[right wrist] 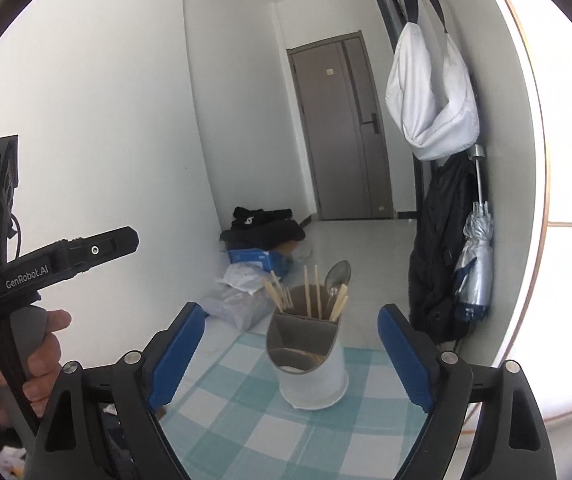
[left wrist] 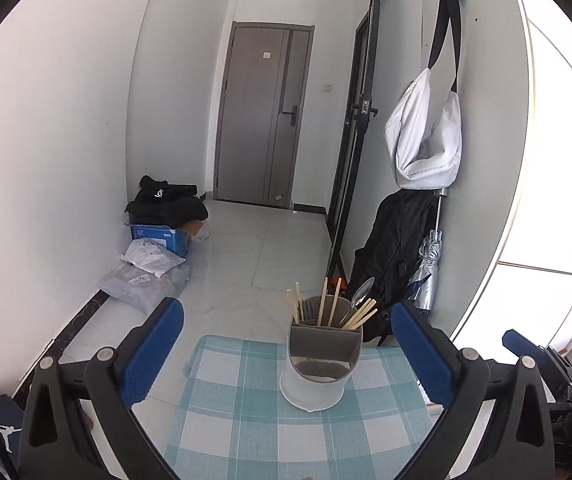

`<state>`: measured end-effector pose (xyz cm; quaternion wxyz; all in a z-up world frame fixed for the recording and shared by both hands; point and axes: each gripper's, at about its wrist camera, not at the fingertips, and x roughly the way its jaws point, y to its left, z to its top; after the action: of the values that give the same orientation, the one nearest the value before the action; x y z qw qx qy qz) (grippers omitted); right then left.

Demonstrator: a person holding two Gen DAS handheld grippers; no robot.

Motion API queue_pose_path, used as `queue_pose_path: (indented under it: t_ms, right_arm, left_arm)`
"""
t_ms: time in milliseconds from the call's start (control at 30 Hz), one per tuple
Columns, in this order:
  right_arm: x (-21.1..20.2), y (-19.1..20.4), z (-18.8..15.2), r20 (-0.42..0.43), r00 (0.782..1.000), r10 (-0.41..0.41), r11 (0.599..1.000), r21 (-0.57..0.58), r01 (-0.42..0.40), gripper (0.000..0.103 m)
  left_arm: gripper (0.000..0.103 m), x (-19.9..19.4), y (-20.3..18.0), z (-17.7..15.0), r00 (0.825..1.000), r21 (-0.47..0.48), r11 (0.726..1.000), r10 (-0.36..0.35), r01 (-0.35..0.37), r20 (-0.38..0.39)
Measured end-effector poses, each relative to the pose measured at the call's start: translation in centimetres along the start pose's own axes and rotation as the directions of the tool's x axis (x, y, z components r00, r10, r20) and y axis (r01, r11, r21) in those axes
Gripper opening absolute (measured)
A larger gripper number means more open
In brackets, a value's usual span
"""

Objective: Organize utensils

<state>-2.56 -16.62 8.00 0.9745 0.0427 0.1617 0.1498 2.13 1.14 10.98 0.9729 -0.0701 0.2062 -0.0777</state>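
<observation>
Your left gripper [left wrist: 288,354] stands with its 2 blue-padded fingers spread wide and nothing between the pads. Ahead of it, slightly toward its right finger, the white utensil holder [left wrist: 313,364] sits upright on the blue-and-white checked tablecloth [left wrist: 237,432]. The holder's grey insert divides it into compartments: wooden chopsticks [left wrist: 328,306] and 1 metal spoon [left wrist: 360,294] lean in the far ones, while the near one looks empty of tall utensils. Your right gripper [right wrist: 290,354] is likewise spread wide and grips nothing; the same holder [right wrist: 312,372] stands ahead of it, between the 2 fingers but untouched. To its left, your left hand [right wrist: 13,364] wraps the other tool's handle. Beyond the table edge lies a pale tiled floor [left wrist: 237,248]. Far ahead stands a grey door [left wrist: 263,116]. Ahead-left, against the white wall, black clothing [left wrist: 167,200] tops a blue box [left wrist: 157,238] beside plastic bags [left wrist: 145,276]. Ahead-right, a white bag [left wrist: 424,136], a dark jacket [left wrist: 394,252] and a folded silver umbrella [left wrist: 426,268] hang on the wall.
</observation>
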Motion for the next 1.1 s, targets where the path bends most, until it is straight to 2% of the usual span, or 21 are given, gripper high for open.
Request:
queue_pose_path:
  t_ms: [167, 333, 433, 1100]
  right_arm:
    - [-1.5, -0.7, -0.8, 0.034, 0.999, -0.02, 0.999, 0.026, 0.019, 0.095]
    - [-2.0, -0.8, -1.5, 0.04, 0.999, -0.032, 0.999, 0.024, 0.031, 0.098]
    - [-2.1, -0.8, -1.6, 0.044, 0.998, -0.035, 0.999, 0.018, 0.034, 0.099]
    - [-2.2, -0.3, -2.0, 0.029, 0.999, -0.031, 0.999, -0.005, 0.032, 0.1]
  left_arm:
    - [0.102, -0.9, -0.2, -1.1, 1.0, 0.006, 1.0, 0.005, -0.005, 0.012]
    - [0.102, -1.1, 0.0, -2.1, 1.0, -0.028, 1.0, -0.002, 0.002, -0.004]
    - [0.102, -1.1, 0.0, -2.5, 0.999, -0.026, 0.999, 0.033, -0.033, -0.007]
    - [0.102, -1.9, 0.1, -2.9, 0.999, -0.03, 0.998, 0.046, -0.046, -0.014]
